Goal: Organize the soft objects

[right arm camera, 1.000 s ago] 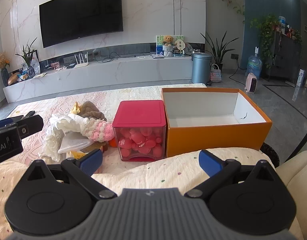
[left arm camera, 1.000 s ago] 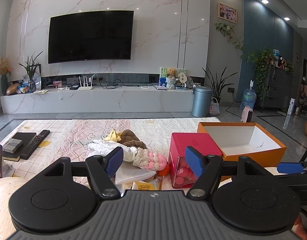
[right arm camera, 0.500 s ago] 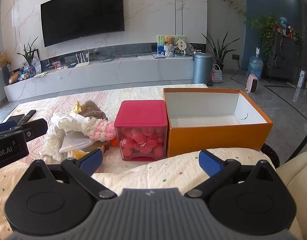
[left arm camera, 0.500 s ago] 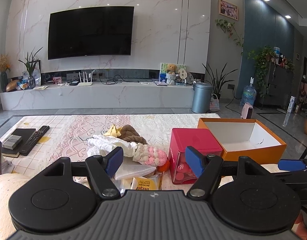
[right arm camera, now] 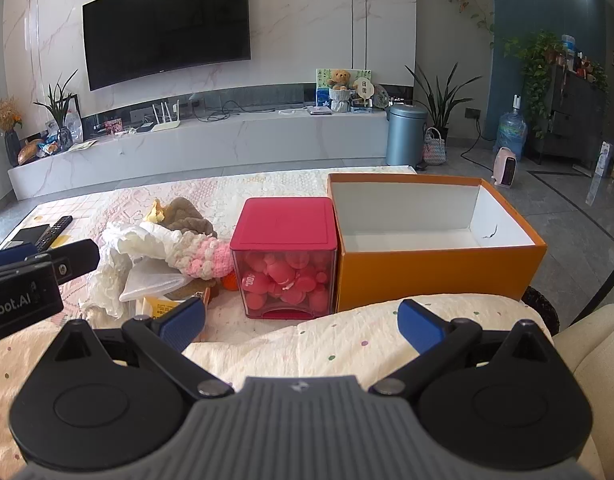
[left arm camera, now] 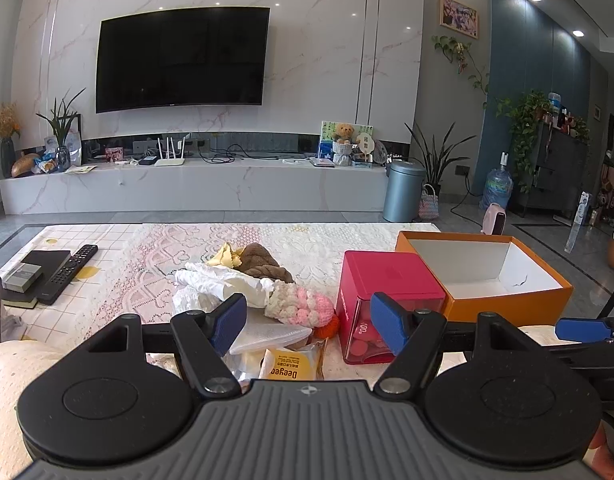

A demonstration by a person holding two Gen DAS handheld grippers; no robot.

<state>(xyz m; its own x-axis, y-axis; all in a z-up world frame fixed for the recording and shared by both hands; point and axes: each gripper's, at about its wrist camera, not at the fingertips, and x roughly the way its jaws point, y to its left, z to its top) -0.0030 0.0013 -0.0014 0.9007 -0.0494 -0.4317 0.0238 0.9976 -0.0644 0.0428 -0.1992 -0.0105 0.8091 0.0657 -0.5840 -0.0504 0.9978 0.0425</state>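
A heap of soft things lies on the lace tablecloth (left arm camera: 139, 264): a white cloth (left arm camera: 215, 286) (right arm camera: 123, 248), a brown knit piece (left arm camera: 263, 262) (right arm camera: 187, 218), a pink-and-cream crocheted piece (left arm camera: 299, 308) (right arm camera: 203, 258) and a yellow scrap (left arm camera: 227, 258). To its right stands an empty orange box (left arm camera: 503, 302) (right arm camera: 435, 276). My left gripper (left arm camera: 307, 322) hangs open just short of the heap, nothing between its fingers. My right gripper (right arm camera: 301, 324) is open too, over a dotted cushion (right arm camera: 327, 344), holding nothing.
A red-lidded clear box (left arm camera: 381, 276) (right arm camera: 285, 232) of pink balls sits between heap and orange box. A yellow packet (left arm camera: 287, 368) and a small orange ball (left arm camera: 327, 326) lie at the heap's near edge. A remote (left arm camera: 67, 274) and dark books (left arm camera: 39, 264) lie far left.
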